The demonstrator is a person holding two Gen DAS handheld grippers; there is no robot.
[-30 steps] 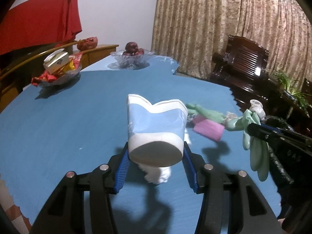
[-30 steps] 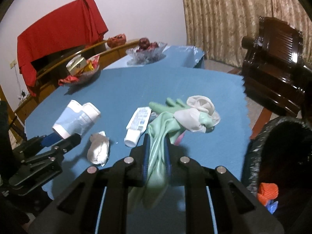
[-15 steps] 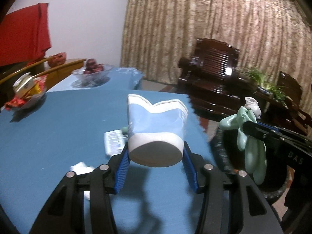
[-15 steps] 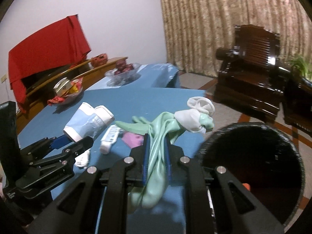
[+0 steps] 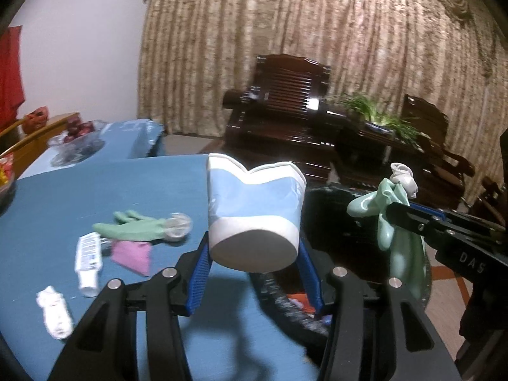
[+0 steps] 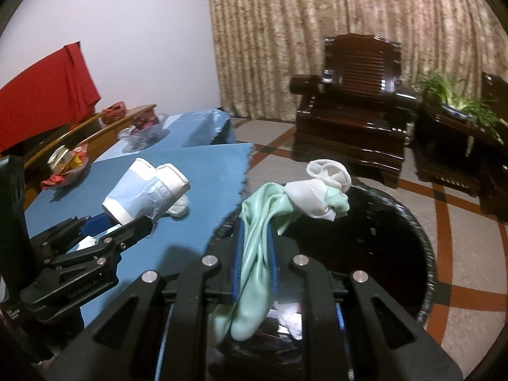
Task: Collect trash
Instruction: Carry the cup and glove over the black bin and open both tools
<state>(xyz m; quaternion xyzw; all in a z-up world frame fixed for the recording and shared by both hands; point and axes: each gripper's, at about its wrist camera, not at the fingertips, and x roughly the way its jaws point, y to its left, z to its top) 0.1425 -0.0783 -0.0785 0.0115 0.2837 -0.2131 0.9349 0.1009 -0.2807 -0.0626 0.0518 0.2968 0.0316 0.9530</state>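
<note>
Green glove point(image 6: 254, 273) pinched btwn right gripper point(image 6: 254, 254) pads.

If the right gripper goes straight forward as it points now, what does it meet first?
Probably the black trash bin: the right gripper, shut on the green glove, points over the bin's open mouth. Depth is unclear, so it might pass above the far rim.

Blue table point(image 5: 63, 197): glove point(image 5: 133, 230), tube point(image 5: 89, 260).

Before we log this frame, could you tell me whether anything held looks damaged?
Yes: the paper cup in the left gripper is crushed, its rim folded inward into a notch instead of round.
</note>
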